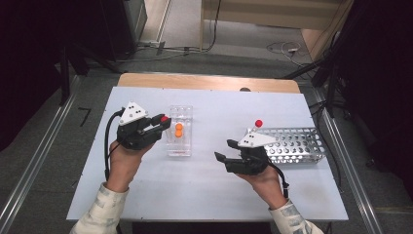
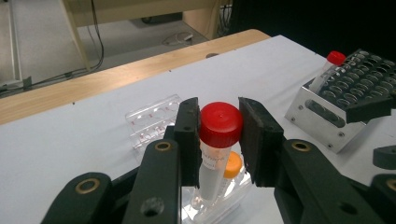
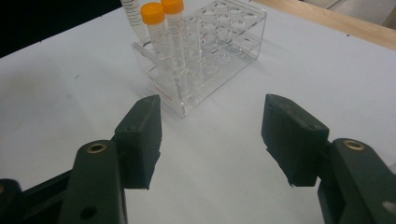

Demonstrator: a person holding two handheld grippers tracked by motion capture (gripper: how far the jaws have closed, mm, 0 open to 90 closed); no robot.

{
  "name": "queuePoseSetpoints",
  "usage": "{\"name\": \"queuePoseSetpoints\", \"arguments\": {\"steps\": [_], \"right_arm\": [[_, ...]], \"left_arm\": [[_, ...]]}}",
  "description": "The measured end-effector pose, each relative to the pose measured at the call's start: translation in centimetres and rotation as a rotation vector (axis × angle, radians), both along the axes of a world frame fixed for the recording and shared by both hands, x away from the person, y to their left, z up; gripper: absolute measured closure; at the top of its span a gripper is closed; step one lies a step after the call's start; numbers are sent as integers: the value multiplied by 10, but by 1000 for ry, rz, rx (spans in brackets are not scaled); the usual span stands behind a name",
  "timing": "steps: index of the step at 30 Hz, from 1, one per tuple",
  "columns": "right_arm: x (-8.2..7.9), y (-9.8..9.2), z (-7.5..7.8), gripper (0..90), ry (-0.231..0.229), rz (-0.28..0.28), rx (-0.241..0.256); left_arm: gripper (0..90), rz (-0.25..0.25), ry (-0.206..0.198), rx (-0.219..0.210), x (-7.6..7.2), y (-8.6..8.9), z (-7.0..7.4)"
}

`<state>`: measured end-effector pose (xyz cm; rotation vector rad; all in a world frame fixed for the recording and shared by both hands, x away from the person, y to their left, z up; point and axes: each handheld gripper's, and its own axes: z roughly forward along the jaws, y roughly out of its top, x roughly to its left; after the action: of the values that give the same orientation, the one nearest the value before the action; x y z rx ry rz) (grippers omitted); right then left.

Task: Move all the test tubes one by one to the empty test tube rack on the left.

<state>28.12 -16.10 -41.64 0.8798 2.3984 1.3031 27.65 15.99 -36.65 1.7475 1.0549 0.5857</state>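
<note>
Jaws of left gripper [image 2: 219, 140] clamp red-capped tube [image 2: 219, 123] above clear rack [image 2: 152, 119]; right gripper [image 3: 212, 140] jaws wide, empty.

High view looks down; gripper views sit close — all share the clear rack [image 1: 179, 130].

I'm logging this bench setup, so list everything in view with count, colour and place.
Red-capped tube: one, clear with red cap, held by the left gripper above the clear rack.
Orange-capped tubes: two, standing in the clear rack.
Clear rack: one, transparent, table centre-left.
Metal rack: one, silver, table right.
Second red-capped tube: one, in the metal rack's left end.
Table: one, white top.
Left gripper: black, shut on the tube.
Right gripper: black, open, over bare table.
</note>
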Motion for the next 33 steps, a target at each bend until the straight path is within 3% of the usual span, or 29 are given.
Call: {"name": "queuePoseSetpoints", "arguments": {"steps": [14,25,33], "right_arm": [[0,-4,2,363,-1,-11,15],[-1,-4,3,363,-5,-10,14],[-1,-5,3,363,-6,-10,18]], "left_arm": [[703,47,-1,-1,25,-1,-8],[701,65,15,45,28,-10,-26],[700,81,47,86,28,-18,-42]]}}
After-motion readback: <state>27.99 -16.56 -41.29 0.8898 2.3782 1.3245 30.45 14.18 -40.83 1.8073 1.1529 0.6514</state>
